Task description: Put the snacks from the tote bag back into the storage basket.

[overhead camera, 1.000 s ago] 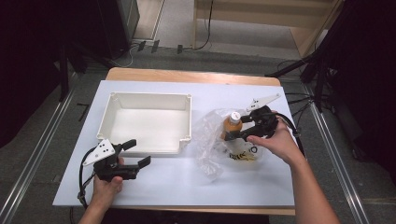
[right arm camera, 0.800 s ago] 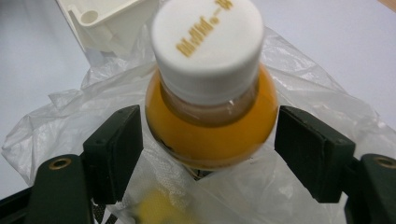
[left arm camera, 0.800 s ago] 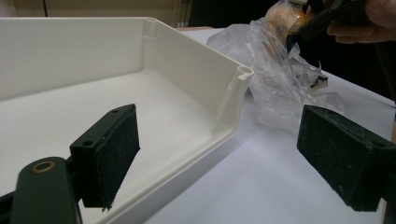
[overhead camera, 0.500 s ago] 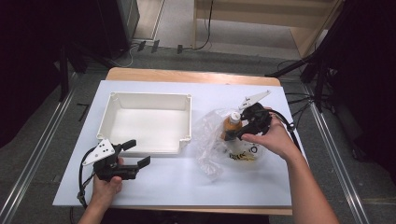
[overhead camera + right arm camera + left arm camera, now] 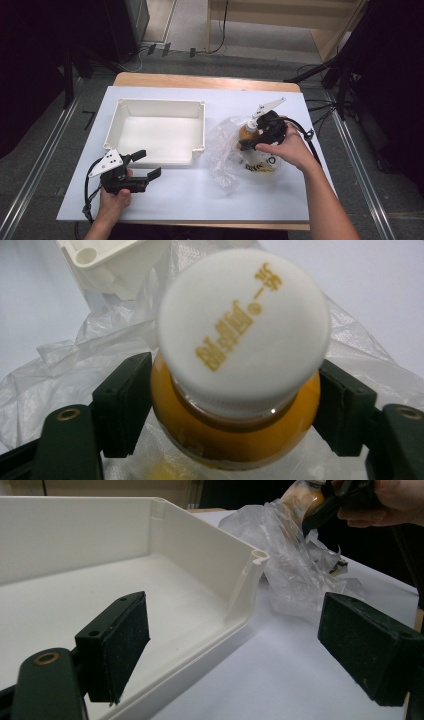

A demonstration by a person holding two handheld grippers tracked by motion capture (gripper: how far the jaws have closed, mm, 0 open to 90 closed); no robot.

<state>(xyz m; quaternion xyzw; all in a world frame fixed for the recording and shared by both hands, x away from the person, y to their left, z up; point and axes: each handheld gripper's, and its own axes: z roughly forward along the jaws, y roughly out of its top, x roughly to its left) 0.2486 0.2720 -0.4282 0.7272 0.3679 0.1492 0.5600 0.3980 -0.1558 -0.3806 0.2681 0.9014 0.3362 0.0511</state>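
White sheet (image 5: 200, 200) on wooden table (image 5: 200, 81) (dark room), left tool (image 5: 142, 167) spread, right tool (image 5: 235, 405) pinching bottle (image 5: 235, 435).

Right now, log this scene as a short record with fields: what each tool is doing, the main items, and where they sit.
right tool: jaws closed on the orange bottle's shoulder, just under the cap
orange bottle: upright, white cap on, standing in the clear plastic bag
left tool: open, holding nothing, low at the tray's near edge
white tray: empty, left of the bag
table: white surface
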